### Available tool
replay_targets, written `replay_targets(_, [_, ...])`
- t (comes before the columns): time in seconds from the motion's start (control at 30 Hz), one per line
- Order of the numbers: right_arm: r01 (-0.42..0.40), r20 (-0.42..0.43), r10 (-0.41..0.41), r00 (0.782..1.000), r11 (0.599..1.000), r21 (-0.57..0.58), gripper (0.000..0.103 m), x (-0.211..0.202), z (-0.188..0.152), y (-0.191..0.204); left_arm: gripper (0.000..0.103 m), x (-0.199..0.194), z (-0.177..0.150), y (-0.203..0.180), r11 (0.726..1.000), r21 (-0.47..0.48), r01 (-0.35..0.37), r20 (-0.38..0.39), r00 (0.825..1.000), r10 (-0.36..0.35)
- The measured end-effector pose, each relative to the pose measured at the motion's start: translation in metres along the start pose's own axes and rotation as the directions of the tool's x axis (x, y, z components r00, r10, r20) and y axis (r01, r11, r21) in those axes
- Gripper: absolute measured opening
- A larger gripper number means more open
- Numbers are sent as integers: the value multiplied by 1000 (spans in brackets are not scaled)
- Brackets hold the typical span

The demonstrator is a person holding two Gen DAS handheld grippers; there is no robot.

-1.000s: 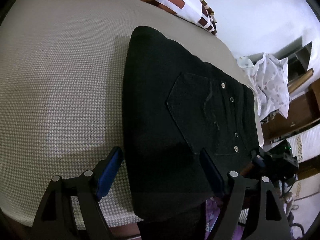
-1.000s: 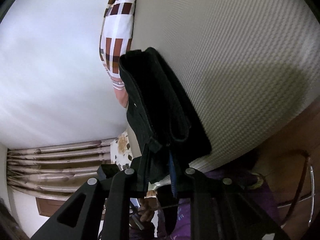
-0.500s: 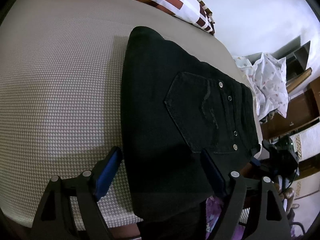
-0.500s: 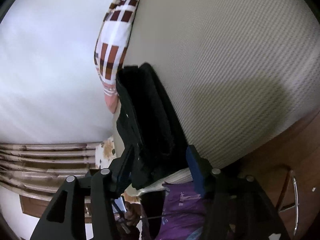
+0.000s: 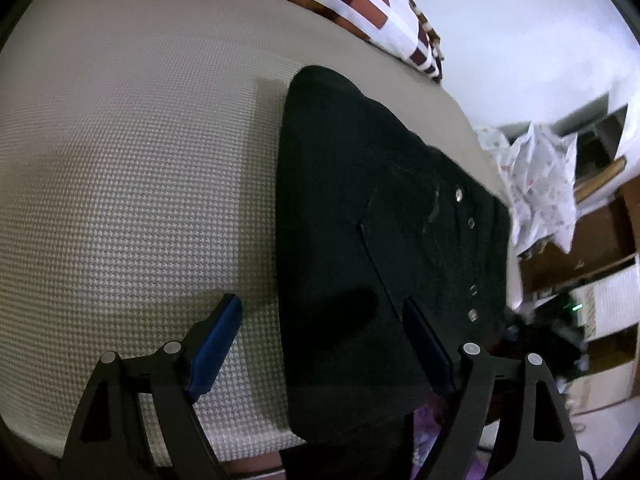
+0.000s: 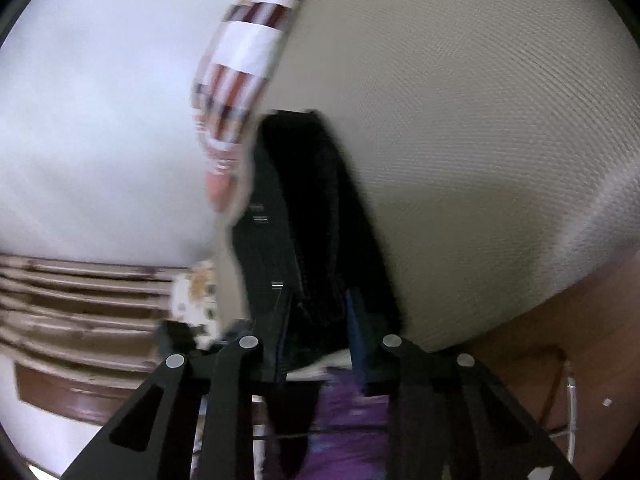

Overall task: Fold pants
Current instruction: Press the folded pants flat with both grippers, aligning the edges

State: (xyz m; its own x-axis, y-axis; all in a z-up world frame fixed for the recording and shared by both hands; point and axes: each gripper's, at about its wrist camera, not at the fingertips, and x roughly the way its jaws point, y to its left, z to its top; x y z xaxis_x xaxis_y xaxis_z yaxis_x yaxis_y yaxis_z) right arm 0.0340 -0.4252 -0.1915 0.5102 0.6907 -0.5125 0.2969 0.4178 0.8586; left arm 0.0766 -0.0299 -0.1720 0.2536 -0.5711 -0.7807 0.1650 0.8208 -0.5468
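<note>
Black pants (image 5: 360,216) lengthwise toward pillow (image 5: 352,12) — left jaws wide, right jaws clamping waist end.

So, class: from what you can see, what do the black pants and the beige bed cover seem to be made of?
The pants look like black denim, matte: a stitched patch pocket and small shiny metal rivets suggest jeans, though the weave is too dark to confirm. The bed cover looks like a woven textile with a fine raised waffle-like grid; possibly cotton, but the fibre cannot be told.

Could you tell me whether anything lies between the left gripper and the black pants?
Nothing visible does. The left gripper is open right over the near end of the folded pants, which lie on the beige bedspread.
</note>
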Motion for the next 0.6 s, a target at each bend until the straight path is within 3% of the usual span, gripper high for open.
replay_targets(0.07, [-48, -6, 48, 999, 997, 56, 22, 1, 0, -11, 83, 0, 1, 2, 1000, -7, 3, 3, 1000, -3])
replay_targets(0.13, [-30, -5, 30, 1000, 999, 15, 22, 0, -1, -2, 83, 0, 2, 1, 1000, 1, -5, 5, 1000, 5])
replay_targets(0.2, [-70, -1, 70, 998, 997, 26, 22, 1, -1, 0, 83, 1, 2, -1, 1000, 11, -13, 7, 1000, 13])
replay_targets(0.47, [-82, -6, 82, 997, 996, 34, 23, 4, 1, -8, 83, 2, 0, -4, 999, 37, -17, 20, 1000, 17])
replay_targets(0.6, [-59, -3, 59, 998, 998, -29, 30, 2, 2, 2, 83, -3, -2, -4, 998, 51, -39, 38, 999, 37])
